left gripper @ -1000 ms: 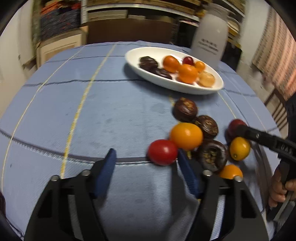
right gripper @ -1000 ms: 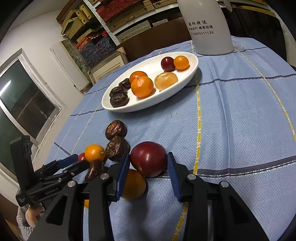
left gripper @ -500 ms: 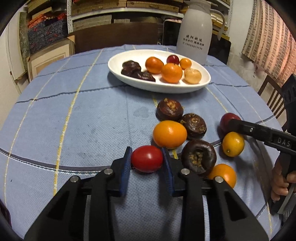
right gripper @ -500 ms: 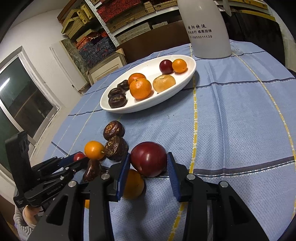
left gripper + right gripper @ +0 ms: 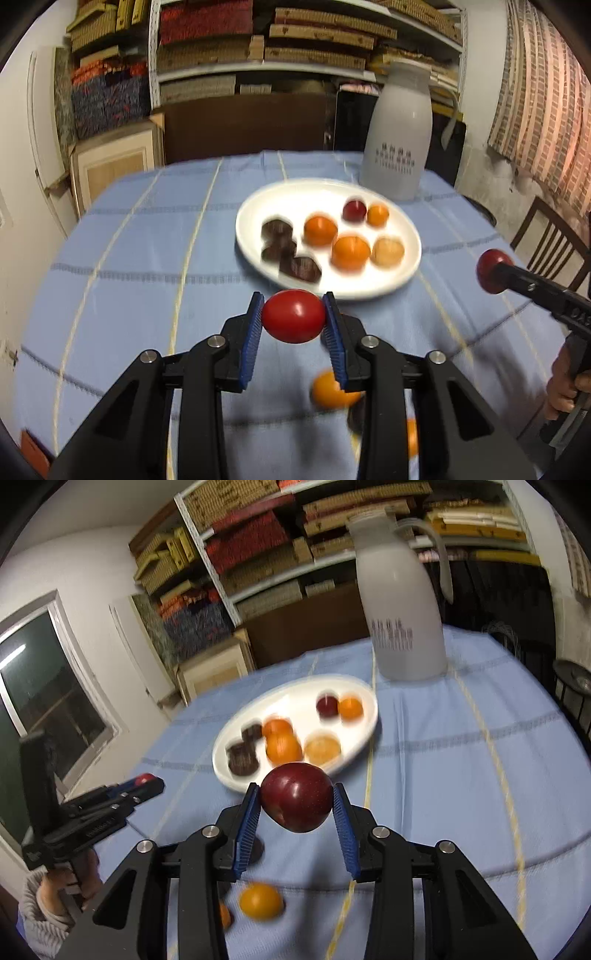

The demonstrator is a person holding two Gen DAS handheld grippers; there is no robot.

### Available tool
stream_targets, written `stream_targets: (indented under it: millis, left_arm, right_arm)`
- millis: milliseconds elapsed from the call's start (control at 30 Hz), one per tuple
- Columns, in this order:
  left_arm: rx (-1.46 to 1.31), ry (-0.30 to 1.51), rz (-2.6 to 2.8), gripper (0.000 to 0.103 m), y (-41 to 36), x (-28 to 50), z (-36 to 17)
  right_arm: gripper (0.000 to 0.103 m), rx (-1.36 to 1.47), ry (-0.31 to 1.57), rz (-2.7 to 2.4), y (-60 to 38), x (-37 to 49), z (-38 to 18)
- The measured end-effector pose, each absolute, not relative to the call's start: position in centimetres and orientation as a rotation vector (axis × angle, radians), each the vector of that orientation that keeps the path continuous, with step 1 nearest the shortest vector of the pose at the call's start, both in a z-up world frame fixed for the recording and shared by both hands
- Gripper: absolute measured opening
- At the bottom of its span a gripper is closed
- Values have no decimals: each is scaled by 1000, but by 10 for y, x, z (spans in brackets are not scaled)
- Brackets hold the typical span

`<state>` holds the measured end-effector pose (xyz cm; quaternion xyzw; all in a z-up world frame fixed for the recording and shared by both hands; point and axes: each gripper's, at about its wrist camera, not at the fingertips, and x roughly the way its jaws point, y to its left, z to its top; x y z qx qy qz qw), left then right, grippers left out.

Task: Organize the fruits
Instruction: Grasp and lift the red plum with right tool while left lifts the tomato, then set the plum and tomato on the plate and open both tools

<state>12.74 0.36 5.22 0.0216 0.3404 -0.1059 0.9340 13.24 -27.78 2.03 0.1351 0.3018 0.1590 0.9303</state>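
My left gripper (image 5: 293, 321) is shut on a red tomato (image 5: 293, 320) and holds it in the air before the white oval plate (image 5: 412, 236). My right gripper (image 5: 297, 805) is shut on a dark red plum (image 5: 297, 795), also lifted before the plate (image 5: 369, 712). The plate holds several oranges, dark fruits and a small plum. Loose oranges (image 5: 260, 901) and dark fruits lie on the blue tablecloth below the grippers, partly hidden. The right gripper with the plum shows in the left wrist view (image 5: 491, 271).
A white jug (image 5: 397, 133) stands behind the plate on the round table with the blue cloth (image 5: 147, 240). A wooden chair (image 5: 546, 236) stands at the right. Shelves with boxes fill the back wall.
Both grippers have risen from the tablecloth with their fruit and moved toward the plate. The left gripper closed on the tomato a second ago.
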Motion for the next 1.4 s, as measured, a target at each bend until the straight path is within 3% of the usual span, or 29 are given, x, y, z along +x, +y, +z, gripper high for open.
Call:
stream_targets:
  millis: [233,700,900,967,1200,1400]
  left_arm:
    - [44,718,-285,32,-38,175,48]
    - [101,830,-348,32,-79,232,-11]
    - [119,825,-334,49,-82,232,-16]
    - [115,813,-319,67,-80,230,-14]
    - [71,754,-292,70,-63,211,8]
    - [22,685,-224,85,-35,181,24]
  right_arm:
    - [40,288,576,321,-273,179,51]
    - [40,318,752,293,-253,300,-23]
    - [42,367,790,302,-258,312,-35]
    - [42,376,776,302,-261,310,-30]
    - [43,387,680,321,-267,283,8]
    - [51,317,604,354,-255,234,32]
